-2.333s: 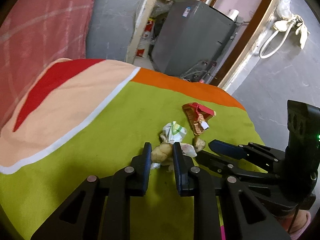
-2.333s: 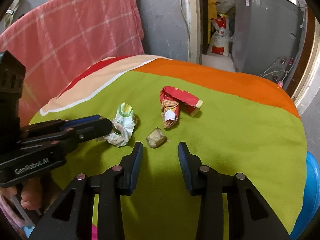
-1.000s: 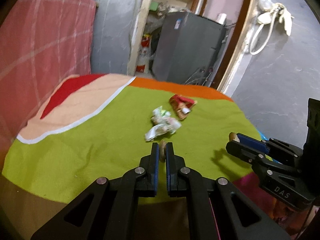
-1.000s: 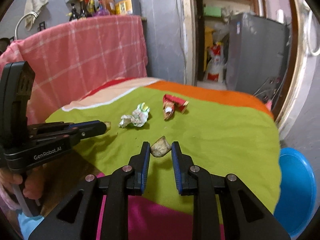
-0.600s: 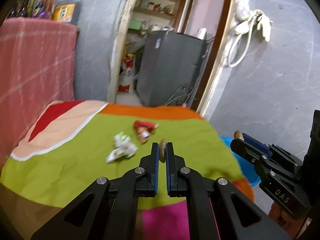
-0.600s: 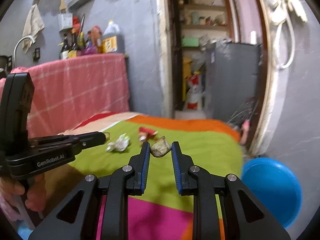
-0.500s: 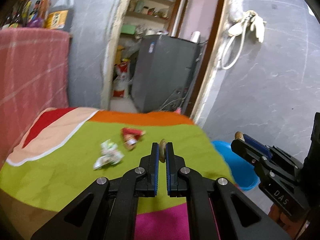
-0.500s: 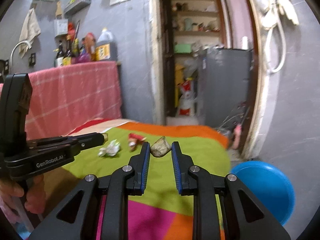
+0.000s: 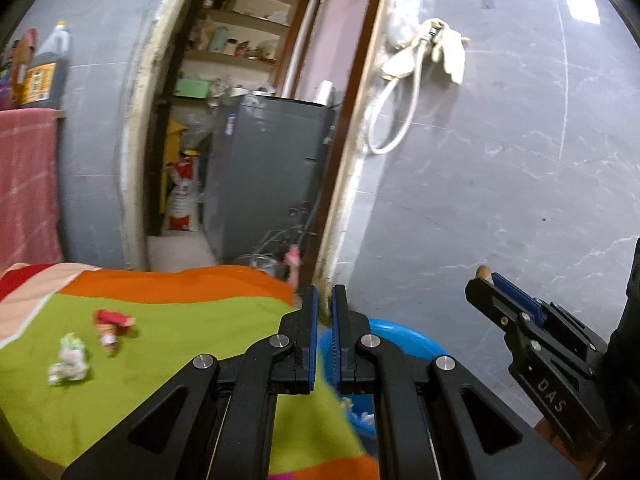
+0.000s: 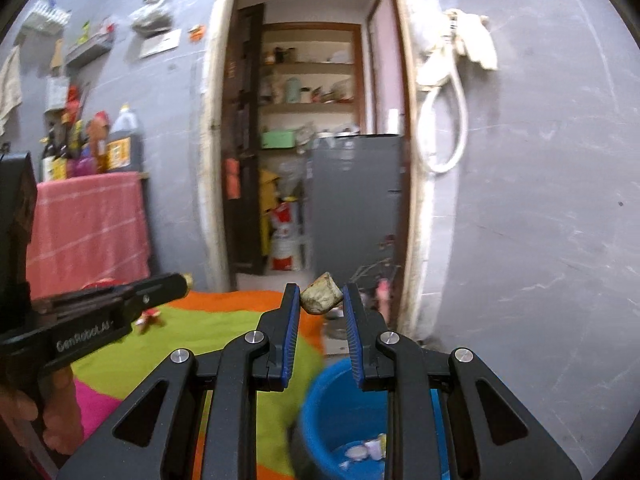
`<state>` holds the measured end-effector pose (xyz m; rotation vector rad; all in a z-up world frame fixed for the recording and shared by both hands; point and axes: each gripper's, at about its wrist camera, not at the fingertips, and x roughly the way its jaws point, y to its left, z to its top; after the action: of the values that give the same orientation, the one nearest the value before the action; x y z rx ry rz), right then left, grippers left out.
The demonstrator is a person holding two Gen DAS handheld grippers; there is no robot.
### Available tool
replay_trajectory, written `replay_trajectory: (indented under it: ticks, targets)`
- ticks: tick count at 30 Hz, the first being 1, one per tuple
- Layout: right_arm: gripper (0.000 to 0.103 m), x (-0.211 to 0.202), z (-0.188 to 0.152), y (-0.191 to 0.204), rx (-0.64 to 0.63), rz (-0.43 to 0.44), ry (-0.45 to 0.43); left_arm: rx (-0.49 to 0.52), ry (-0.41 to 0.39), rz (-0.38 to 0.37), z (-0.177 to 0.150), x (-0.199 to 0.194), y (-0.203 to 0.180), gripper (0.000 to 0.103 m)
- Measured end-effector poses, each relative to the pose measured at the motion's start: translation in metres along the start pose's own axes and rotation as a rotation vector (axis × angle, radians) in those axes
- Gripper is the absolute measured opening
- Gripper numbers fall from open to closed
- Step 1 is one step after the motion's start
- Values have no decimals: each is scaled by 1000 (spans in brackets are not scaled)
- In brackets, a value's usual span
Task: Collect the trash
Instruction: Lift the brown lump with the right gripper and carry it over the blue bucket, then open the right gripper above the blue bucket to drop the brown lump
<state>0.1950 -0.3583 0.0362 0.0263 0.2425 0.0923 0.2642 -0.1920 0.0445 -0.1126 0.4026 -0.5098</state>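
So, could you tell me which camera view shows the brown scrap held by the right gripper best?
The right wrist view: the brown scrap sits centred and unobstructed between the right gripper fingertips, above the blue bin. The left wrist view shows only a small tan tip of it poking past that gripper's end, seen side-on at the frame's right.

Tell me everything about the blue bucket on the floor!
The blue bucket is round, looks like plastic and stands upright and open on the floor beside the bed's edge. A few pale scraps lie at its bottom. Both grippers partly hide it. The right gripper holds a brownish lump above and behind its rim; nothing visibly touches the bucket.
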Motion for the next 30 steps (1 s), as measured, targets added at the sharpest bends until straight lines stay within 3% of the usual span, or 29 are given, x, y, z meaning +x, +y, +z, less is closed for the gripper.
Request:
replay_trajectory:
  ticks: [11, 30]
  targets:
    - [20, 12, -17, -62, 64, -116, 2, 52, 18, -61, 0, 53, -43, 4]
    - [20, 31, -33, -95, 114, -180, 68, 11, 151, -80, -17, 108, -41, 4]
